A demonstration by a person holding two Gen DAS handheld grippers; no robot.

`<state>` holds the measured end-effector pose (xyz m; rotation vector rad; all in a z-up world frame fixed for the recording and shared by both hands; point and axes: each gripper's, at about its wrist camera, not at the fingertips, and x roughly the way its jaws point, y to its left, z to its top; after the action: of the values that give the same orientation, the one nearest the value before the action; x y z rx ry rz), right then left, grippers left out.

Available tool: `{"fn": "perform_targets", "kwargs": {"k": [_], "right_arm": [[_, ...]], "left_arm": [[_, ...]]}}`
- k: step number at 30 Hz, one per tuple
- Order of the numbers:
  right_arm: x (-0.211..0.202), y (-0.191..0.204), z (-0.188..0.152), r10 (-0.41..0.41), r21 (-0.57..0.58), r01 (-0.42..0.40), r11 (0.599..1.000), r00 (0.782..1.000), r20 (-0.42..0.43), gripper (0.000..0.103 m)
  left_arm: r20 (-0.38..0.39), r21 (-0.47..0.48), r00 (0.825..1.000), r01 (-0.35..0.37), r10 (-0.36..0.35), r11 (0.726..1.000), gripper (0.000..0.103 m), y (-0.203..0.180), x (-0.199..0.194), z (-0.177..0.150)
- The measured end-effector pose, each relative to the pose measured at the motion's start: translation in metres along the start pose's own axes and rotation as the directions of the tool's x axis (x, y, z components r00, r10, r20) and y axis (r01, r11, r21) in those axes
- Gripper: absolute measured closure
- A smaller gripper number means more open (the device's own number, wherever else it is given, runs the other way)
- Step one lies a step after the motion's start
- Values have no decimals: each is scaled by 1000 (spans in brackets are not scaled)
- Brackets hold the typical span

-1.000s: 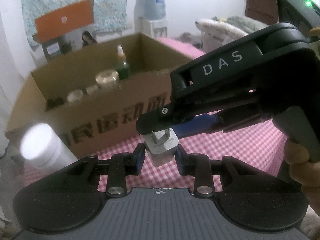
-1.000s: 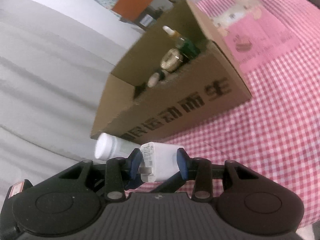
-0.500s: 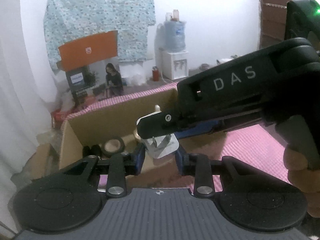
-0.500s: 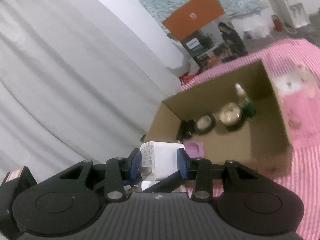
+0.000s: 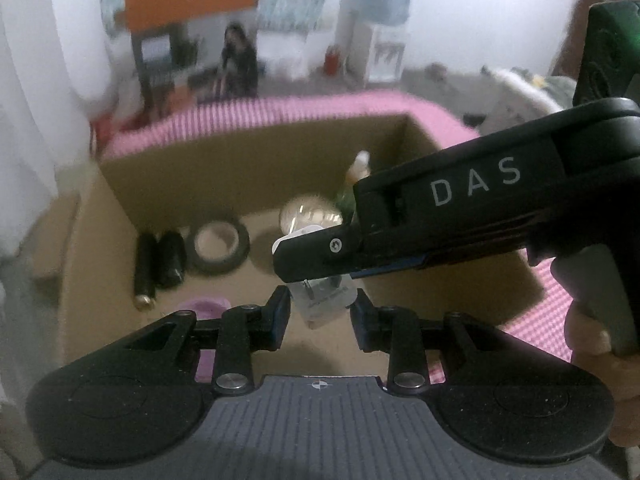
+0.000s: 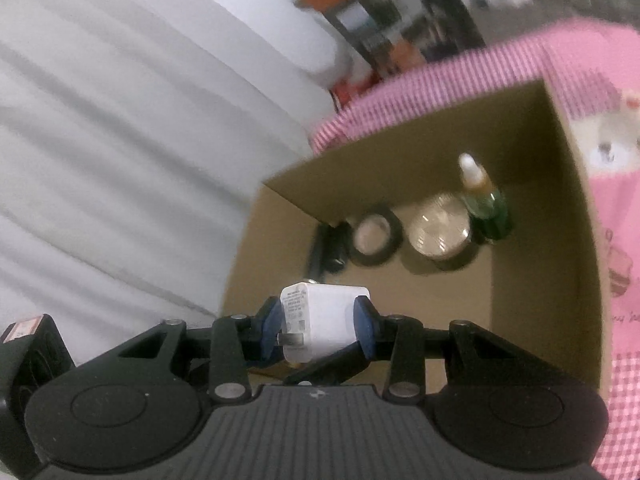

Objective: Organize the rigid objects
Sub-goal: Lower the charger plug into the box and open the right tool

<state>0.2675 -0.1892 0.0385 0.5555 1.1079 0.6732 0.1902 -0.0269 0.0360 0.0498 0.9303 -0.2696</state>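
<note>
A pink checked cloth [image 6: 580, 64] covers the surface under an open cardboard box [image 6: 560, 264], with grey curtain folds [image 6: 120, 140] beside it. On the box floor, along the far wall, stand a green dropper bottle [image 6: 486, 208], a round jar [image 6: 440, 232] with a shiny lid, a tape roll [image 6: 376, 240] and two dark cylinders [image 5: 160, 264] lying side by side; a small purple thing [image 5: 204, 306] sits near the front wall. The right gripper [image 6: 318, 328] hangs over the box, its blue-padded fingers clamped on a white charger [image 6: 324, 320], prongs pointing left in the right wrist view. The left gripper [image 5: 322, 312] hangs just beside it, its fingers standing a little apart on either side of the same charger [image 5: 326, 296]; whether they touch it I cannot tell. A hand [image 5: 592, 340] grips the right handle.
</note>
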Motion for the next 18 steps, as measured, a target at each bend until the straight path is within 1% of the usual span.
{"fn": "perform_targets", "kwargs": {"k": [4,10,15,18], "right_arm": [[25,-18,9,-12,31,15,999,996,-84,60],[46,-33,16,-43,45,52,998,983,-179,59],[58,-36,16,-71,22,78,997,973,-221,59],[63,-37,17,-93,10,98,995,967,-238,58]], "left_arm": [[-78,-49,997,-3,-1,999,72,7,21,3],[-177,-123,984,5,-26,992,72,13,43,6],[-209,-152,978,-9,-23,988,72,16,52,6],[-185,-141,983,-33,6,989,69,14,50,8]]}}
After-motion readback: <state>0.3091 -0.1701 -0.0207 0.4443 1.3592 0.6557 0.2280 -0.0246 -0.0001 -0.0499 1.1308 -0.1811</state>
